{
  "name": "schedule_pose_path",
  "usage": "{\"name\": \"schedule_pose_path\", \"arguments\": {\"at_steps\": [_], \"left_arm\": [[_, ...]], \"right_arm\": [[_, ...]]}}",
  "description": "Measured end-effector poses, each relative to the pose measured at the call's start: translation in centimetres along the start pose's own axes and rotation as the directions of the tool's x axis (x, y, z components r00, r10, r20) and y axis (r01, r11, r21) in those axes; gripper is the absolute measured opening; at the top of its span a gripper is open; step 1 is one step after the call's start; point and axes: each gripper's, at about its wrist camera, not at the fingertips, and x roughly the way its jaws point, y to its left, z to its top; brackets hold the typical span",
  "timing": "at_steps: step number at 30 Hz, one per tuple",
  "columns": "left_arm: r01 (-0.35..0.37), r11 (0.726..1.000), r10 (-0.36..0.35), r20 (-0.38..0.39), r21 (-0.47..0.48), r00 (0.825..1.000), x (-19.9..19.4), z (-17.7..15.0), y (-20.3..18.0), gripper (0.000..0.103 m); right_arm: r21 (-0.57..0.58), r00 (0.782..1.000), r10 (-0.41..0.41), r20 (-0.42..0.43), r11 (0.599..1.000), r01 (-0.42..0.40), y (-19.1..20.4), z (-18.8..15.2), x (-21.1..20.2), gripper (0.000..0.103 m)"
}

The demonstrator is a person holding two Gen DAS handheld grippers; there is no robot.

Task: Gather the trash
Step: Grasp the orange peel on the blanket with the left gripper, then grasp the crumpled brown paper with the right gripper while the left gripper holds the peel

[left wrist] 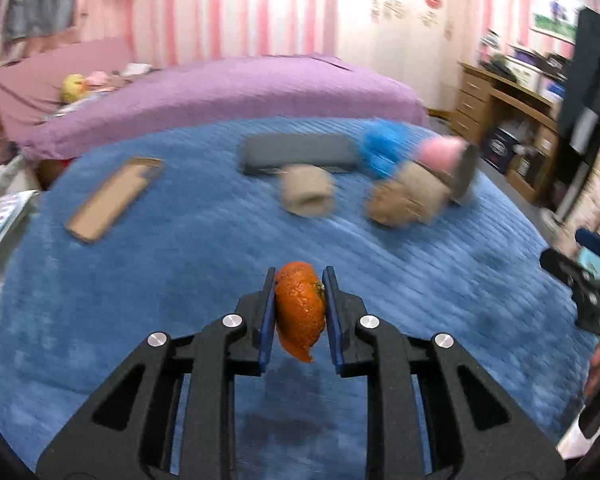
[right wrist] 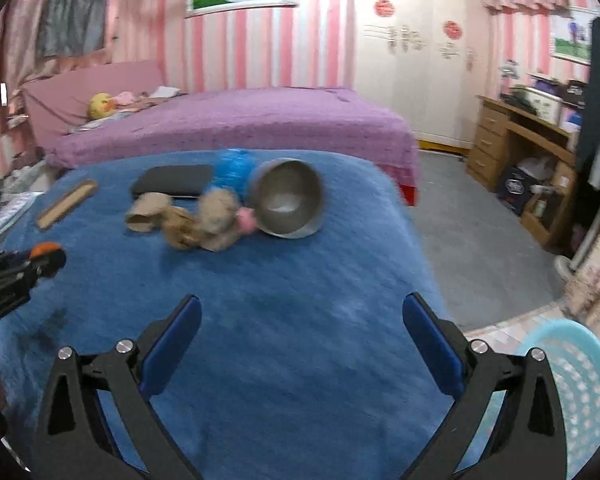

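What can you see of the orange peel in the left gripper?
The orange peel is a curled, dimpled piece of bright orange rind with a small greenish stem spot and a torn lower tip. It stands on edge, pinched between the blue pads of the left gripper, held above the blue blanket. Nothing else touches it.

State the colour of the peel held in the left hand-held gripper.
Orange peel; clearest in the left wrist view.
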Motion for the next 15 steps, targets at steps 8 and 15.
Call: {"name": "schedule_pose_path", "arguments": {"at_steps": [8,15], "left_arm": [[-0.103,0.988,0.100,-0.031,-0.112,0.994,1.1,0.5,7.3,0.021],[-0.147,0.979,0.141,-0.052,-0.138,0.989,1.5,0.4,9.8,0.021]], "right_arm": [[-0.089,0.996,0.077,-0.037,0.993,-0.081,7.2,2.0,4.9,0.084],[-0.129,0.991,0.111,-0.073,0.984,-0.120,10.8,3.9,8.6,0.061]]}}
